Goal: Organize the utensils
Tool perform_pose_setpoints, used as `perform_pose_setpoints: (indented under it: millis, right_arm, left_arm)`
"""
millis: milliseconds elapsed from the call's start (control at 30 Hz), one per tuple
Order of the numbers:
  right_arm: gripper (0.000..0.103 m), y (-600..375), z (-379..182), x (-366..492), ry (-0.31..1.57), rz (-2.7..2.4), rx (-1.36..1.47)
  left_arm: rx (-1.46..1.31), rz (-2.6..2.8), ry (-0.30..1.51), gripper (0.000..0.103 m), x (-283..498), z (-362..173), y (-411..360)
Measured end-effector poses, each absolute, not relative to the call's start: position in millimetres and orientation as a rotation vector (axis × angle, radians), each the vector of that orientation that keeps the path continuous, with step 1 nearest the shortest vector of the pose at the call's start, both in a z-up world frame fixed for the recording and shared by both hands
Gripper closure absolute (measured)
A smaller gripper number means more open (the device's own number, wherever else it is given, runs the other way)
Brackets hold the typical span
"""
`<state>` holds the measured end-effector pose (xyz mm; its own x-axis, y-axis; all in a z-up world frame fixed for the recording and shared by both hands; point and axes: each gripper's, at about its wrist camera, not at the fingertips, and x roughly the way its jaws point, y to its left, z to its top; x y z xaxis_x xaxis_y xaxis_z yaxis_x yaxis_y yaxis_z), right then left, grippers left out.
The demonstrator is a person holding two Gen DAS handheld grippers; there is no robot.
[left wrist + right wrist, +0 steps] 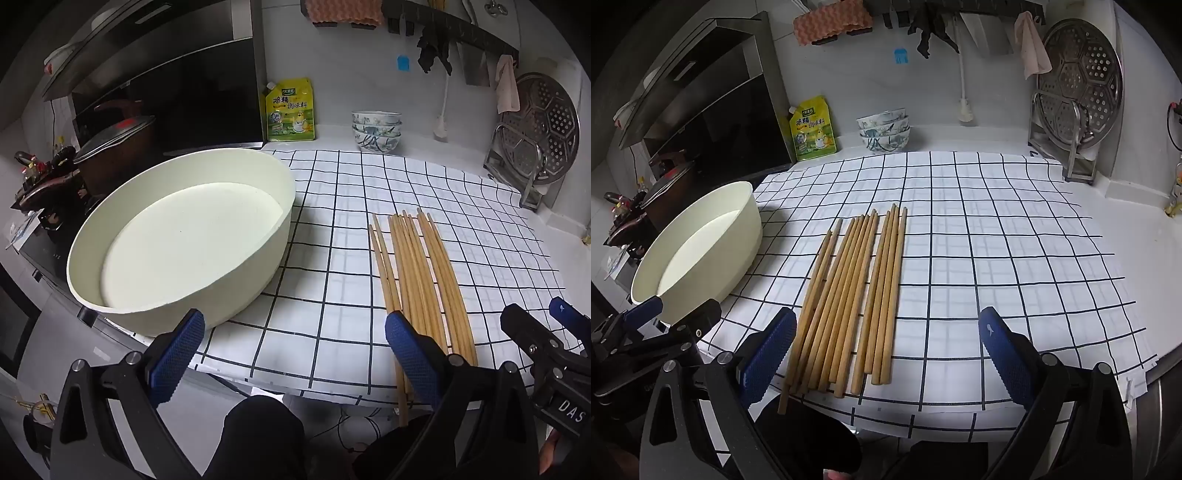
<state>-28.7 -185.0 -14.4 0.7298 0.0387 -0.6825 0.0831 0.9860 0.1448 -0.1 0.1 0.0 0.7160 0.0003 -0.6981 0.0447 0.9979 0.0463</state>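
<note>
Several wooden chopsticks (pixel 857 295) lie side by side on a white cloth with a dark grid (pixel 997 258), their near ends at the counter's front edge. The same chopsticks (pixel 424 277) show at the right in the left wrist view. A wide cream basin (pixel 177 236), with nothing in it, stands on the left of the cloth; the basin (pixel 698 254) is also in the right wrist view. My left gripper (pixel 295 354) hangs open in front of the basin, holding nothing. My right gripper (pixel 886 350) is open just before the chopsticks' near ends, also holding nothing.
A yellow seasoning pouch (pixel 290 110) and stacked patterned bowls (pixel 376 131) stand at the back wall. A steel steamer plate on a rack (pixel 1078 85) is at the back right. A lidded pot (pixel 110 147) sits on the stove to the left.
</note>
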Motion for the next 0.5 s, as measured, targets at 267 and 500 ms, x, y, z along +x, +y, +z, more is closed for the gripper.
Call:
perform_pose_setpoints:
  millis: [267,500]
  right_arm:
    - [0.009,-185.7,-13.8,-29.1,0.753,-0.026,0.169]
    - [0.009,-185.5,-13.8,-29.3,0.751,-0.025,0.168]
  left_arm:
    - [0.064,-0.026,0.772,0.007,-0.4,0.1,0.6]
    - [0.064,-0.025,0.772,0.007,-2.7,3.3,-3.0]
